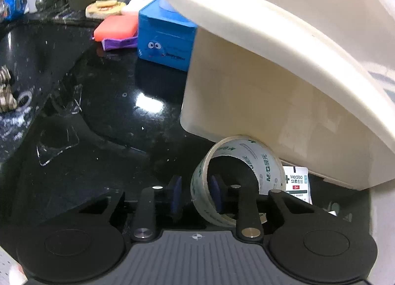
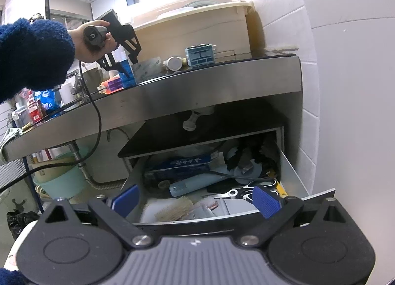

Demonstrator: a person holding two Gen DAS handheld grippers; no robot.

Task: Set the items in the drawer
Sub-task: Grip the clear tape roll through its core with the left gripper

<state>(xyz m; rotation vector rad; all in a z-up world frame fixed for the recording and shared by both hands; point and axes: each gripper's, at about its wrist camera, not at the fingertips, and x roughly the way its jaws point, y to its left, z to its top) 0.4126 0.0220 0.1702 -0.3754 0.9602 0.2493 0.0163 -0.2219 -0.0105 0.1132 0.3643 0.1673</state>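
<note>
**Gripping tape roll on counter, drawer standing open below**

Left gripper (image 1: 196, 197) is pointing steeply down at the black countertop (image 1: 111, 102), with its two blue pads straddling the near wall of a clear tape roll (image 1: 237, 176): one pad is sitting inside the core, the other outside on the left. Pads look to be touching the wall, so the claw is clamping the roll. The roll is lying tilted on the counter, its far edge touching the underside of a cream plastic container (image 1: 284, 82) that is filling the right side of the view. A small white packet (image 1: 297, 182) is lying just right of the roll, under the container. A blue box with cartoon eyes (image 1: 163, 40) is sitting farther back, left of the container, with an orange pad (image 1: 116, 29) and a purple item (image 1: 119, 42) beside it.

Right gripper (image 2: 196, 199) is hanging low in front of the drawer (image 2: 293, 173), jaws spread wide with nothing between them. The drawer is pulled out under the steel counter edge (image 2: 172, 97) and is already cluttered: scissors (image 2: 246, 192), a blue box (image 2: 180, 164), a light-blue tube-shaped thing (image 2: 195, 185).

In the right wrist view, a hand (image 2: 96, 45) in a fuzzy dark-blue sleeve (image 2: 32, 55) is holding the left gripper over the counter, upper left.
</note>
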